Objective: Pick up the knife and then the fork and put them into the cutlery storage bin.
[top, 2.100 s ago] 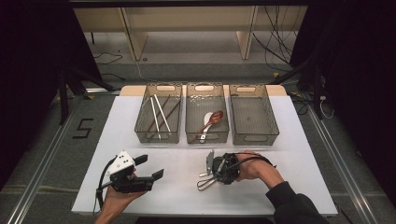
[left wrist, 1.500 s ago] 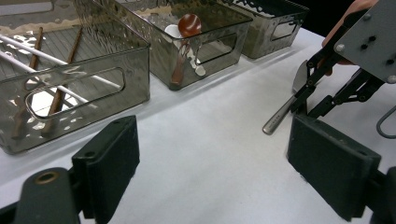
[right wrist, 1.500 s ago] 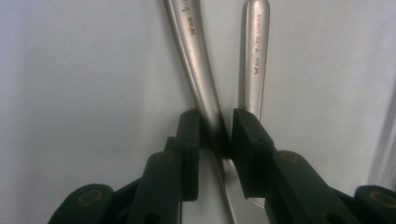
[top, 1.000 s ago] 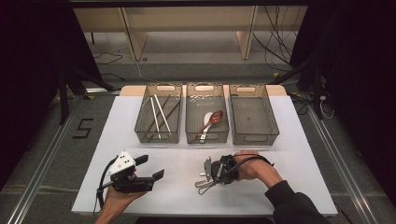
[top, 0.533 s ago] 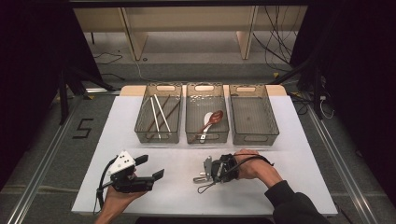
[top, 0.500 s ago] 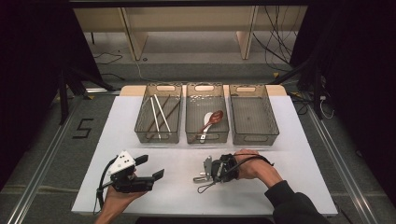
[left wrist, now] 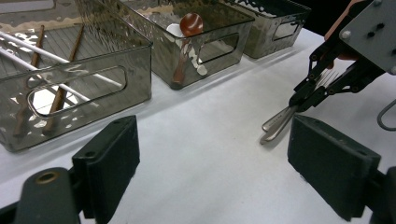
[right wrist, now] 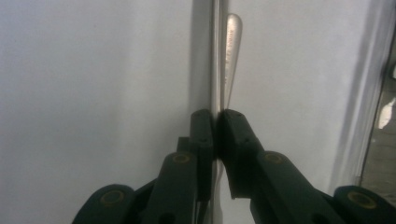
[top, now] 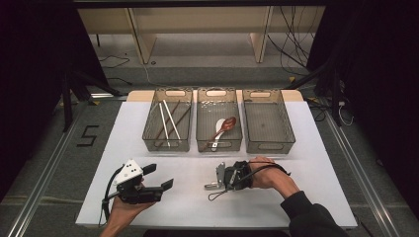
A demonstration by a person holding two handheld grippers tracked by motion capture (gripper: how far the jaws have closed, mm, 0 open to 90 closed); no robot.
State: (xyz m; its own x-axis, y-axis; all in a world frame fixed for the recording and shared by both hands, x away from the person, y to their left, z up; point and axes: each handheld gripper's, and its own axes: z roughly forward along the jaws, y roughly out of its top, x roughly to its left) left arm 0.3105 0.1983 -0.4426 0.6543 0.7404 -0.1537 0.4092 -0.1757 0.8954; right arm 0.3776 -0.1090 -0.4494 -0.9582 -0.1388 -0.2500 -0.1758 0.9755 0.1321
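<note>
My right gripper [top: 221, 178] is low over the white table near the front middle, shut on metal cutlery [top: 216, 178]. In the left gripper view fork tines show behind its jaws, and two silver handles [left wrist: 279, 124] slant down to the table. In the right gripper view its jaws [right wrist: 215, 116] pinch a thin metal shaft, with a second handle [right wrist: 232, 46] right beside it. My left gripper [top: 159, 177] rests at the front left, open and with nothing in it [left wrist: 215, 172].
Three smoky clear bins stand in a row at the back. The left bin [top: 154, 140] holds white and brown chopsticks [top: 168, 118]. A brown spoon [top: 229, 122] and a white one lie in the middle bin [top: 218, 147]. The right bin [top: 269, 146] looks bare.
My right gripper has shifted slightly left and turned, bringing the cutlery's handle end lower and nearer the front. The left gripper has stayed put.
</note>
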